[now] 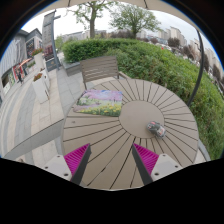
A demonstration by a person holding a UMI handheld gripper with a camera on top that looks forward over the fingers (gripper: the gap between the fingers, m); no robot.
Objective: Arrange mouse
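Mouse (pixel 155 128) sits alone nr the right edge of the round slatted table (pixel 120 120), not yet touched.

Gripper (pixel 112 162) hangs over the table's near edge w/ fingers spread wide, nothing btwn the pink pads (pixel 146 156); mouse lies ahead of & just beyond the right finger. Patterned mat (pixel 100 100) at the far left side, chair (pixel 100 68) behind it, hedge past that. Risk, imo: mouse is small & smooth, close to the rim, so an off-centre pinch could squirt it sideways off the table; the gaps btwn slats may snag a fingertip.

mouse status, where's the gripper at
Gripper open, empty, over the round slatted table. Mouse on table, beyond the right finger, untouched. Mouse pad at far edge. Path clear.
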